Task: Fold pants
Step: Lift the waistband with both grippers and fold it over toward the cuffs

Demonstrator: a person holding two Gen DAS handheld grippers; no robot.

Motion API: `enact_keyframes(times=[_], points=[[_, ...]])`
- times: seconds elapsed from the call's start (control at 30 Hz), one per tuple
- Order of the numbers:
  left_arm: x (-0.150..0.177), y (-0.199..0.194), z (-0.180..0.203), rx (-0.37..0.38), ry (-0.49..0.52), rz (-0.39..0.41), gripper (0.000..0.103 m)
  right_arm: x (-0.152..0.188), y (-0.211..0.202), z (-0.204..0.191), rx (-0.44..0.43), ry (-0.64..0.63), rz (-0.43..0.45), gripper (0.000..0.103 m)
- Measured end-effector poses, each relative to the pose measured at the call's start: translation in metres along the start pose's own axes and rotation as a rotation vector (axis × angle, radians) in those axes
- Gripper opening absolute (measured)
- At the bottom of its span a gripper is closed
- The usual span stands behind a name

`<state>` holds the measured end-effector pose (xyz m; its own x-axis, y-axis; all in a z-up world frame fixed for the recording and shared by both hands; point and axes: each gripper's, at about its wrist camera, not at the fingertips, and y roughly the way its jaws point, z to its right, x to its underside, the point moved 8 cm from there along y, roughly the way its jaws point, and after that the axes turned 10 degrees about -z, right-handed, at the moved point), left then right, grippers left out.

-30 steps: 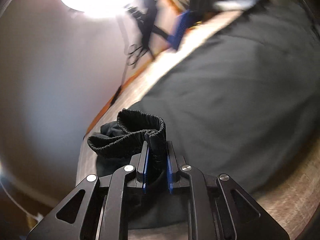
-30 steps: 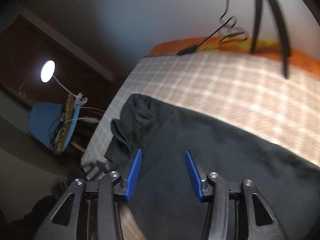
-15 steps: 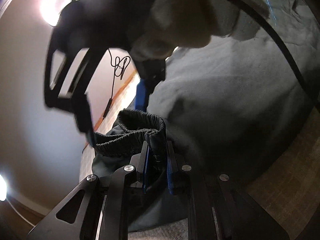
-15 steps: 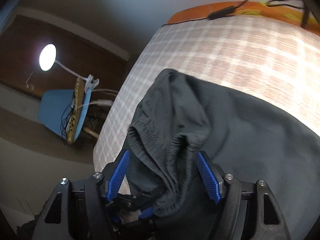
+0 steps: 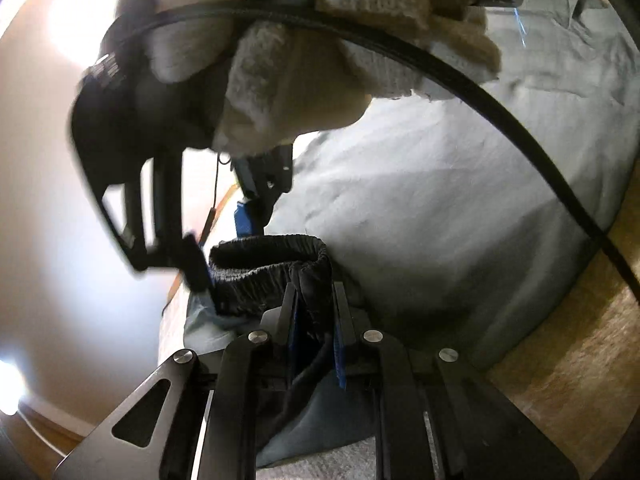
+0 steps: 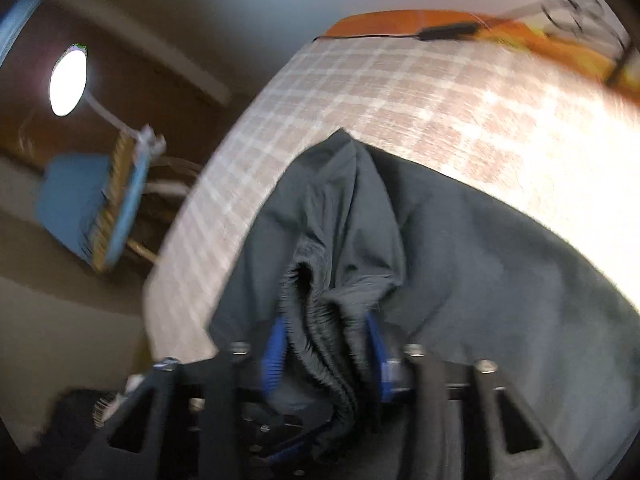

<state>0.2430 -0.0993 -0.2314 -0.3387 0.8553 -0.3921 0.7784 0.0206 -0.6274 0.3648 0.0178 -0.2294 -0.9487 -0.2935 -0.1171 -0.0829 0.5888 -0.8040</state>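
Dark grey pants [image 5: 440,220] lie spread on a checked cover. My left gripper [image 5: 314,320] is shut on the black elastic waistband [image 5: 272,264], which stands up in a loop just beyond its blue pads. A hand in a white knit glove [image 5: 300,92] holds my right gripper [image 5: 224,248] over the far end of that loop. In the right wrist view, the right gripper [image 6: 326,344] has its jaws closing on a bunched end of the waistband [image 6: 320,320]. The gathered cloth fills the gap between the blue pads [image 6: 274,352]. Pants fabric [image 6: 500,300] trails off to the right.
The checked cover [image 6: 380,100] ends in an orange border [image 6: 400,20] crossed by a thin cable with a black box [image 6: 448,32]. Past the left edge are a blue chair [image 6: 80,208] and a lit lamp [image 6: 68,80]. A thick black cable [image 5: 500,112] arcs overhead.
The right gripper came down onto the waistband end and its jaws narrowed around it. The gloved hand entered the left wrist view. The left gripper kept its grip.
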Motion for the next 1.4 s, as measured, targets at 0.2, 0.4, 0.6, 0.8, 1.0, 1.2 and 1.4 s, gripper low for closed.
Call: enact_keyframes(times=[0.2, 0.4, 0.6, 0.8, 1.0, 1.2, 1.4], points=[[-0.017, -0.025, -0.017, 0.132, -0.122, 0.046, 0.013, 0.012, -0.038, 0.023, -0.081, 0.103, 0.098, 0.017], [-0.049, -0.058, -0.020, 0.302, -0.192, 0.101, 0.013, 0.038, -0.087, 0.039, -0.126, 0.145, 0.167, 0.017], [-0.090, -0.079, -0.014, 0.398, -0.195, 0.133, 0.013, 0.066, -0.135, 0.065, -0.119, 0.186, 0.245, 0.017], [-0.134, -0.077, 0.003, 0.478, -0.178, 0.128, 0.013, 0.089, -0.167, 0.091, -0.103, 0.225, 0.299, 0.017], [-0.157, -0.064, 0.005, 0.522, -0.167, 0.119, 0.013, 0.111, -0.188, 0.115, -0.079, 0.254, 0.322, 0.017], [-0.190, -0.049, 0.020, 0.592, -0.176, 0.130, 0.013, 0.141, -0.224, 0.144, -0.055, 0.275, 0.360, 0.016], [-0.247, -0.088, 0.068, 0.637, -0.147, 0.171, 0.013, 0.176, -0.266, 0.172, -0.010, 0.298, 0.395, 0.016]])
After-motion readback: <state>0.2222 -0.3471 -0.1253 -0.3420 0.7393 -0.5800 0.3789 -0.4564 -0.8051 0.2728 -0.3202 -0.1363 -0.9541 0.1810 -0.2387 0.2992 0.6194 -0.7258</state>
